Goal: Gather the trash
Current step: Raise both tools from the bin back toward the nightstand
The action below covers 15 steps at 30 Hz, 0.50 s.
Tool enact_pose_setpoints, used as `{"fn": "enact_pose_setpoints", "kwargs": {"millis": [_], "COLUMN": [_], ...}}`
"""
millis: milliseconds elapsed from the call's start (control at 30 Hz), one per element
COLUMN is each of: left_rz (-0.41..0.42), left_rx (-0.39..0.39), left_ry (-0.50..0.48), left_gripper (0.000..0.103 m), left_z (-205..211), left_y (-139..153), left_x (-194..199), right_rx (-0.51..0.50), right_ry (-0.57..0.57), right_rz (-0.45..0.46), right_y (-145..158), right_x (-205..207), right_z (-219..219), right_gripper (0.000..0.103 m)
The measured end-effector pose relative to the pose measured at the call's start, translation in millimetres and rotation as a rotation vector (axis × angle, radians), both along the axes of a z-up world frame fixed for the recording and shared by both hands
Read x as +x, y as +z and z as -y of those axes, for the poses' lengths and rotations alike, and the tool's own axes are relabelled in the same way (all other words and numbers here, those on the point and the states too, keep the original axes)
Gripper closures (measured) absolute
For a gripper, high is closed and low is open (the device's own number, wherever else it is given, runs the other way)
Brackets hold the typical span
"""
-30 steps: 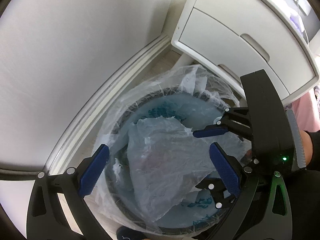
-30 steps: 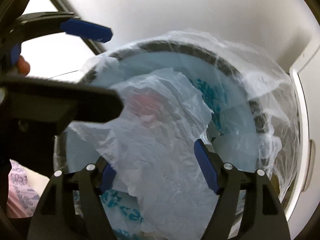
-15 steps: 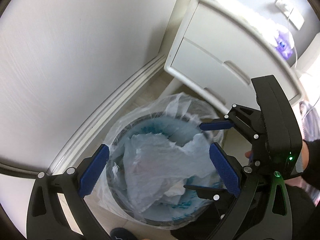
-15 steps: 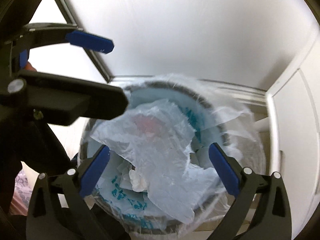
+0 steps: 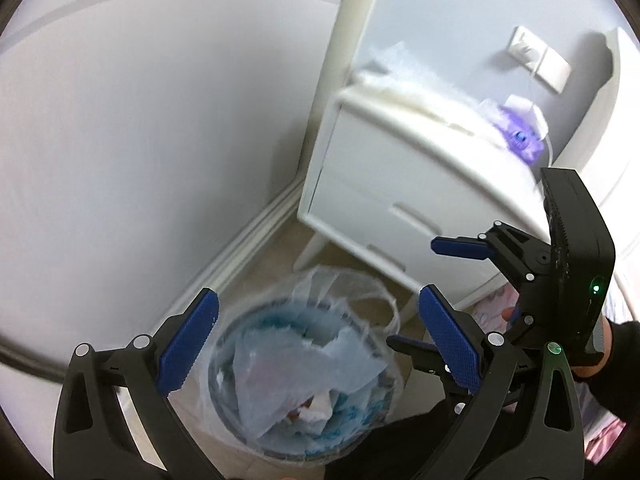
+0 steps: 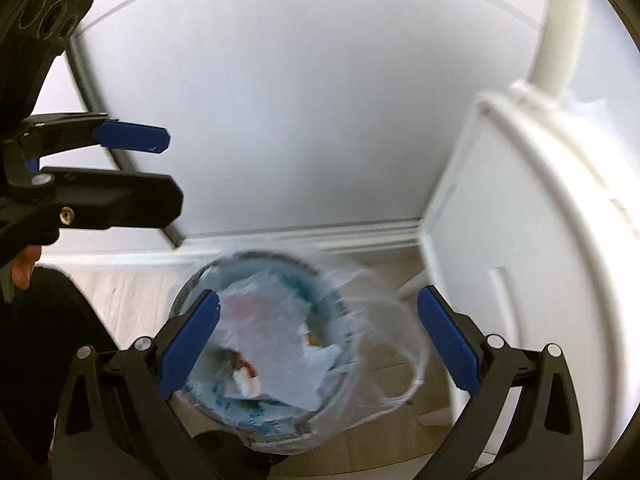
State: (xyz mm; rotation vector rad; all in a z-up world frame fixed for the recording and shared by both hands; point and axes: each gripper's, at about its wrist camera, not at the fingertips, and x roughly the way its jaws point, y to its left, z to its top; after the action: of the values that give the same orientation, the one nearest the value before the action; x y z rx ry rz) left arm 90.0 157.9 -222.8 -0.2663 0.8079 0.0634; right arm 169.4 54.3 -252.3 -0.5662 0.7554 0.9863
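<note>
Both hand-held grippers, left [image 5: 318, 344] and right [image 6: 318, 342], have lifted away with jaws wide apart, holding nothing. The crumpled clear plastic trash [image 5: 304, 372] now lies below them inside the round bag-lined bin [image 6: 340, 292], so this piece is collected.

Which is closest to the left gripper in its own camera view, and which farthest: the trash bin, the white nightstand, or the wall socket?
1. Trash bin, just below the open left gripper.
2. White nightstand, beyond, on the right.
3. Wall socket, farthest, upper right.

Left tongs [image 5: 318, 344] spread wide above lined trash bin [image 5: 304, 384], right tongs [image 5: 436, 300] open beside white nightstand [image 5: 400, 184].
</note>
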Motion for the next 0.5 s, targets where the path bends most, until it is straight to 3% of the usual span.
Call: {"fn": "enact_pose_setpoints", "kwargs": {"millis": [333, 500], "left_rz": [0.110, 0.153], "left_rx": [0.086, 0.114], "left_ry": [-0.067, -0.128], "left_gripper": [0.006, 0.006], "left_z": [37, 58], "left_y": [74, 97], "left_x": [41, 64], "right_rx": [0.099, 0.131], "right_ry": [-0.191, -0.262], "right_rz": [0.167, 0.217], "right_y": [89, 112], "right_x": [28, 42], "right_z": [41, 62], "right_gripper": [0.007, 0.007]}}
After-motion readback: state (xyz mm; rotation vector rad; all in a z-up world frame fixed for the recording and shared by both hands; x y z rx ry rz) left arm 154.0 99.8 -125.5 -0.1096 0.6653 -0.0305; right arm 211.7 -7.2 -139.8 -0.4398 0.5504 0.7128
